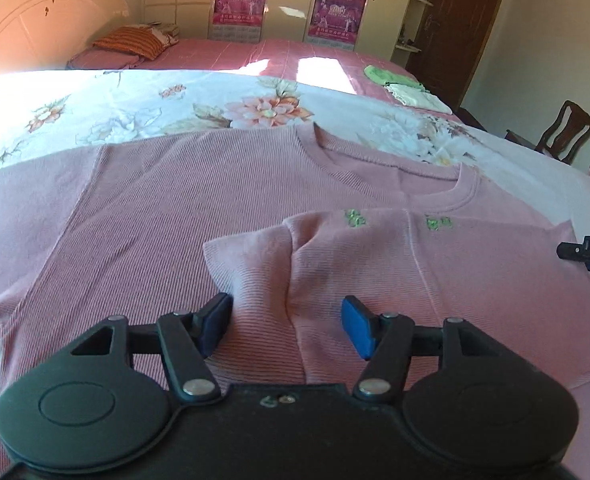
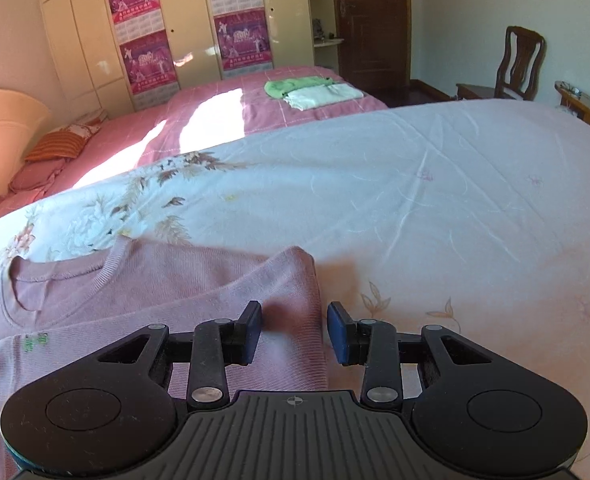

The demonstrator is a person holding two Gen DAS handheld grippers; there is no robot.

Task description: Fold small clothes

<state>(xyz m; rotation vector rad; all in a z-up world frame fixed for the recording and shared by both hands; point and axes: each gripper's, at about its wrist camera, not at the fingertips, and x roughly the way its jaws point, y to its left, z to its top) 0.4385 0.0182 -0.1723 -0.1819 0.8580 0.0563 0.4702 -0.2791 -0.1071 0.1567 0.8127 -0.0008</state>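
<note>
A pink ribbed shirt [image 1: 167, 208] lies spread on the floral white bedspread [image 1: 143, 104], neckline away from me. One side with small green embroidery is folded over onto the body [image 1: 435, 272]. My left gripper [image 1: 287, 322] is open, low over the folded flap, its blue pads either side of a crease. In the right wrist view the shirt [image 2: 175, 292] lies at lower left. My right gripper [image 2: 294, 330] is open over the shirt's right folded edge, one pad above cloth, the other above the bedspread [image 2: 435, 208]. The right gripper's tip shows in the left wrist view [image 1: 587, 254].
A second bed with a pink cover [image 2: 223, 116] stands behind, carrying folded green and white clothes [image 2: 315, 91] and striped pillows [image 1: 129, 42]. Wardrobes with posters [image 2: 143, 24], a dark door [image 2: 369, 20] and a wooden chair [image 2: 517, 64] are further back.
</note>
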